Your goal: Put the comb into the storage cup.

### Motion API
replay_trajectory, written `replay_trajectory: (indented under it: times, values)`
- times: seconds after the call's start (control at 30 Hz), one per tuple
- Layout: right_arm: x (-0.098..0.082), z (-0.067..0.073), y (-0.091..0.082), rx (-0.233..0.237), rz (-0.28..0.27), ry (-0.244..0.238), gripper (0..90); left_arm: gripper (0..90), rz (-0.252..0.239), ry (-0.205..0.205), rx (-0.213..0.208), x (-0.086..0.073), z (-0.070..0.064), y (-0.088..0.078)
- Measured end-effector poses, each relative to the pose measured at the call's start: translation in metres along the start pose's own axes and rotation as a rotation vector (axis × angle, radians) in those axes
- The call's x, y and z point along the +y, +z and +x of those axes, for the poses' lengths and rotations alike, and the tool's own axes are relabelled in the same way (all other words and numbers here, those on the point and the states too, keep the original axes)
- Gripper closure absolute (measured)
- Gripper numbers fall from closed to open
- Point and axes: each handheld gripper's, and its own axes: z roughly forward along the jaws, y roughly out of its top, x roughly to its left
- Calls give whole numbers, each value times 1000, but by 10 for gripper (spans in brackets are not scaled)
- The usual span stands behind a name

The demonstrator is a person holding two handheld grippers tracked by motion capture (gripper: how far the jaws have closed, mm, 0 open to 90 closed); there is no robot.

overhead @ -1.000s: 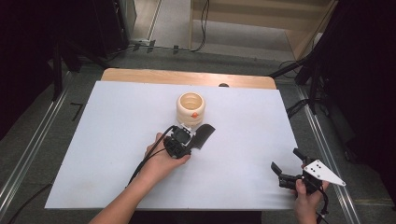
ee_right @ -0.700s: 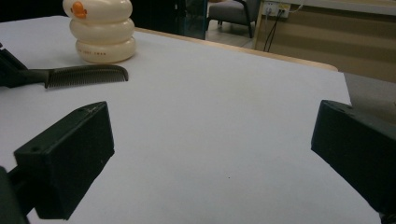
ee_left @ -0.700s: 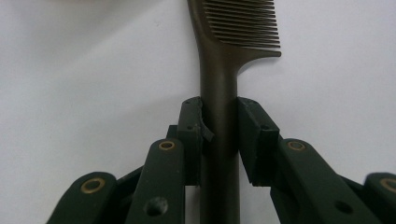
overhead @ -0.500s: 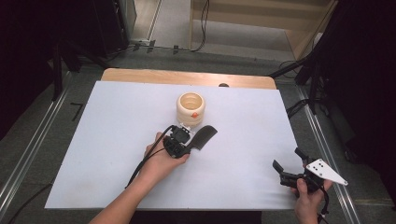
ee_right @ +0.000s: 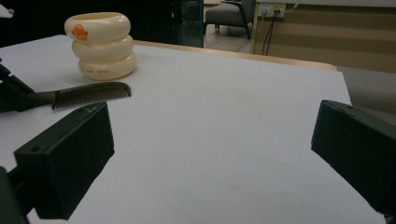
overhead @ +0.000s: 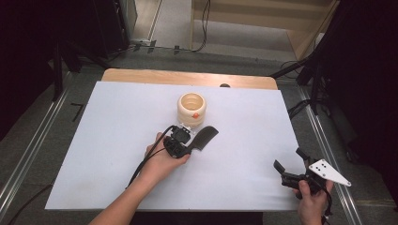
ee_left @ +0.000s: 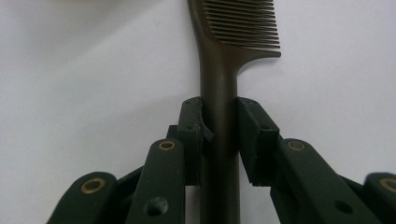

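**One comb, one cup, two hand-held grippers**

One dark comb (overhead: 205, 138), one cream ribbed cup (overhead: 191, 109) and two grippers occupy the white table (overhead: 108, 126). The left gripper (overhead: 188, 146) sits near the table's centre, held in the person's left hand (overhead: 164, 159); its jaws are clamped on the comb's handle, one pad on each side. In the left gripper view the handle (ee_left: 218, 116) runs straight up between the two pads (ee_left: 190, 135), and the toothed part (ee_left: 243, 23) begins just beyond the jaw tips, with the teeth set to the right of the spine. In the high view the comb extends from the left gripper up and to the right, its toothed end lying just below and to the right of the cup, near it but apart. The cup stands upright, three stacked rings in profile, with one small orange mark (ee_right: 79, 31) on its side.

The right gripper (overhead: 292, 164) is held by the right hand (overhead: 312, 199) at the table's lower right corner, well apart from the comb. Its jaws stand wide, with nothing between them.
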Motion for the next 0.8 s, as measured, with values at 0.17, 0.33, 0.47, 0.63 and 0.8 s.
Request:
replay_trajectory:
  times: [0.17,0.33,0.47,0.63,0.8]
  values:
    - [0,-1,-1,-9,-6,12,0,721,0,3,4,0,0,0]
    - [1,0,-1,-4,-10,15,0,723,-2,7,8,0,-1,0]
    - [2,2,-1,8,-10,13,0,724,-9,16,14,-1,-2,-1]
    - [3,5,-2,17,-4,14,0,725,-22,15,-1,-3,-1,-2]
    - [5,6,-1,47,-13,26,0,724,-30,19,-5,-7,-1,-3]
